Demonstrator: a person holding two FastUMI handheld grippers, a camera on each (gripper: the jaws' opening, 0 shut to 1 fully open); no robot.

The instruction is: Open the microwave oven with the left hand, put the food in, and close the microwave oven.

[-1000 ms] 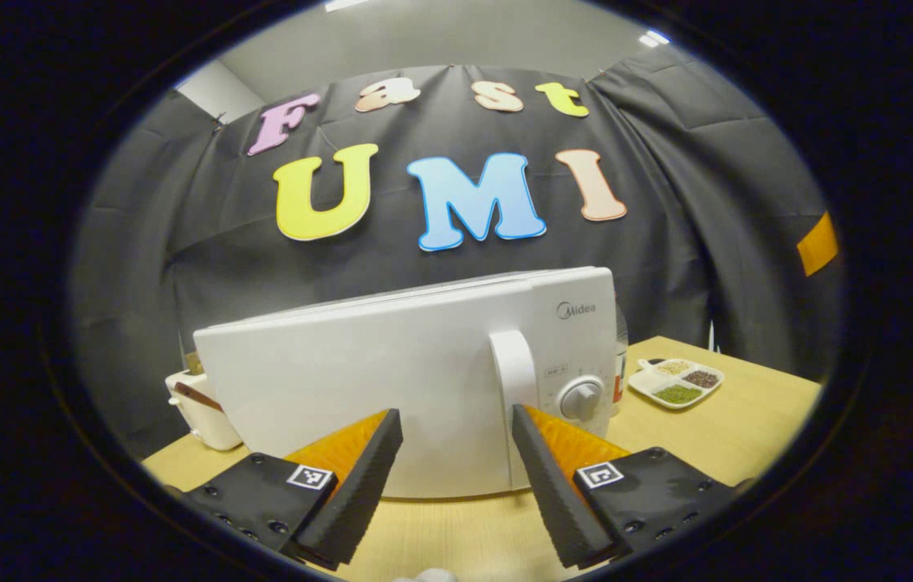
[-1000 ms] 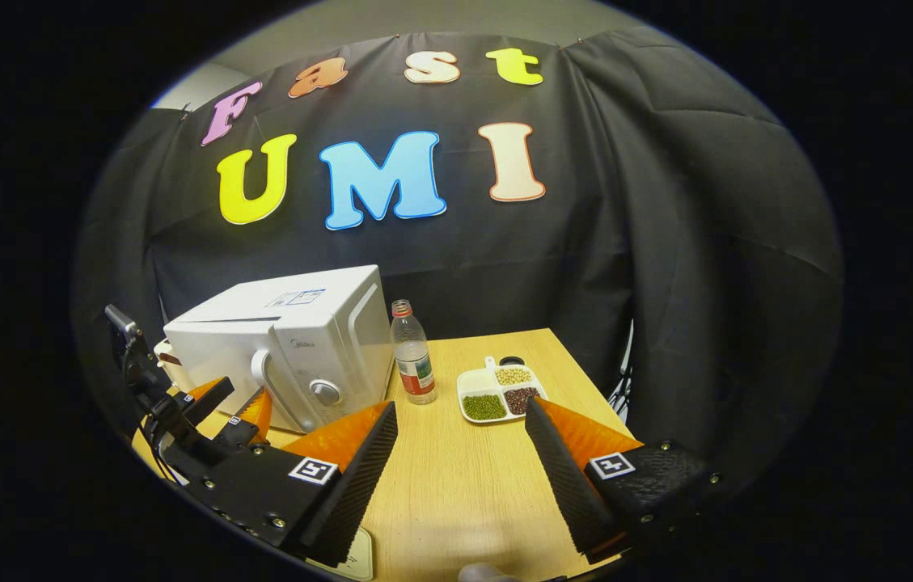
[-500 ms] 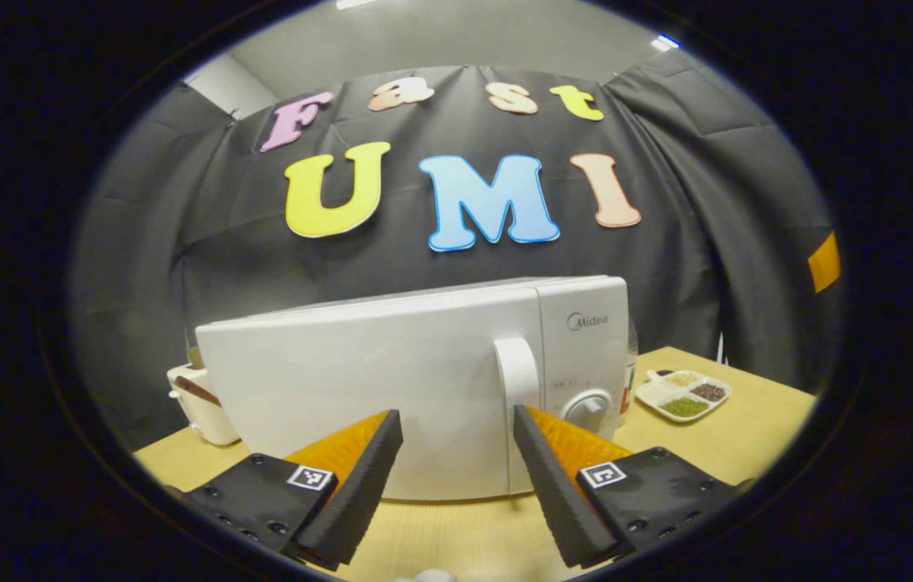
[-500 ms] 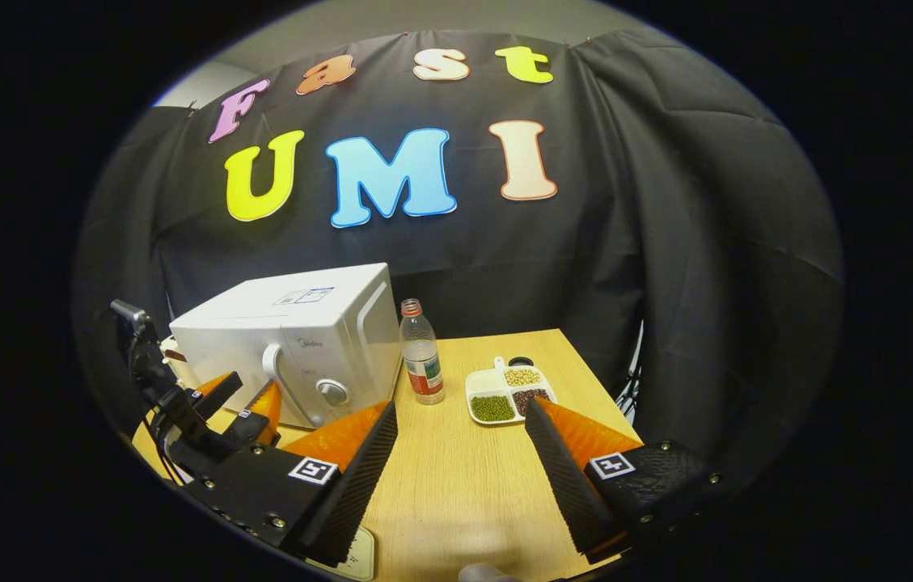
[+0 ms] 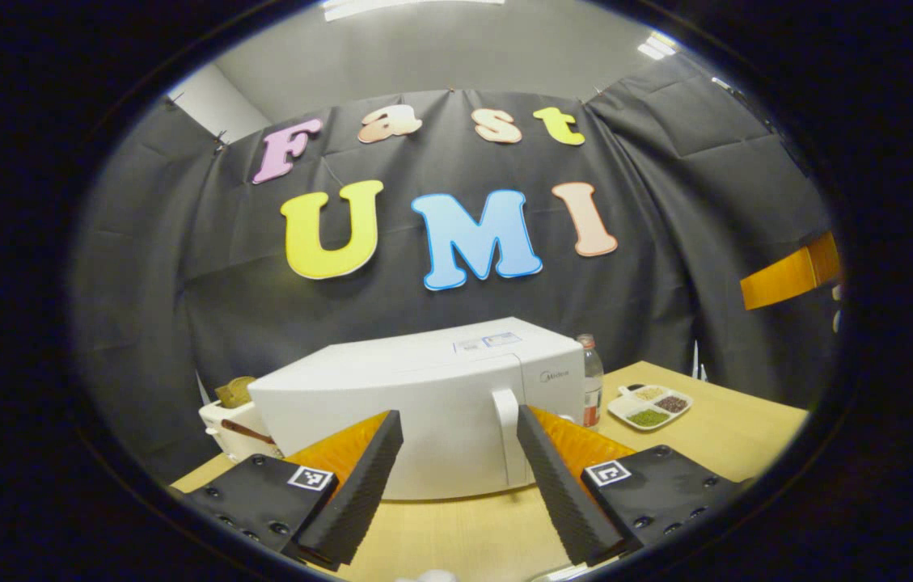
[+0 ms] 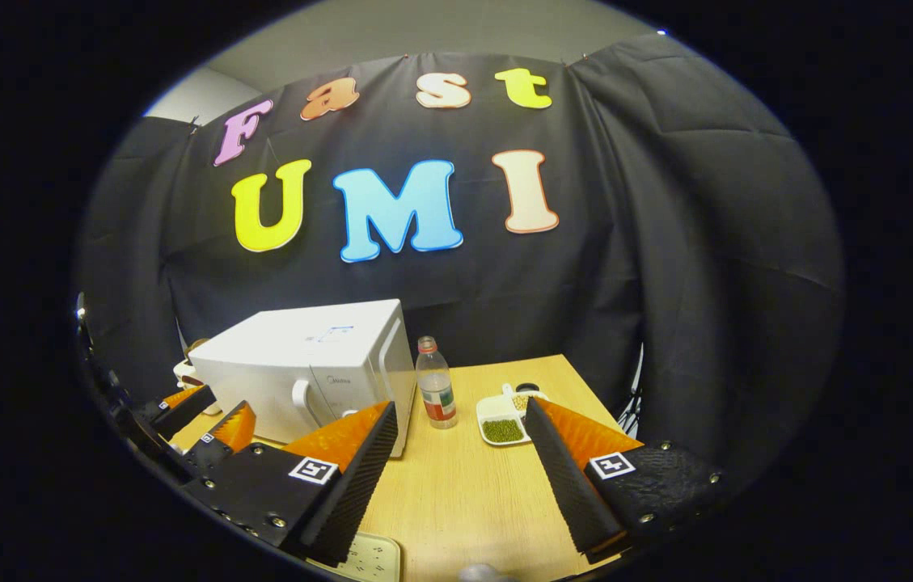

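Beneath both pairs of tongs, found the counter (image 5: 731,436) carrying everything at once, laid out within reach of either hand. Straight ahead of the left tongs (image 5: 458,414), met the microwave oven (image 5: 416,404), door shut flat and front turned toward those tongs, presumably to offer the door to the opening hand. Saw the same oven ahead and to the left of the right tongs (image 6: 460,406), well apart from them.

Noticed a white toaster-like appliance (image 5: 234,416) tucked just beyond the oven's left side, with a brown slice (image 5: 236,390) poking from its top. Spotted a clear bottle (image 5: 590,392) upright just beside the oven's right side. Past it, made out a divided dish (image 5: 650,406) of green, dark and pale grains, off to the right of the left tongs and just ahead of the right pair. Took that dish for the likeliest food, parked on the right hand's side for carrying in after the opening; could not rule out the slice.

Picked out the oven's vertical handle (image 5: 506,436), framed between the left pair's two fingers in the left gripper view, close to the right one but apart from it. Found the left tongs spread wide and empty, lined up on the handle as if for a hook-and-pull. Found the right tongs likewise spread and empty, hovering over bare counter, probably waiting aside to leave room for the door. Judged the task barely begun: door closed, food outside.
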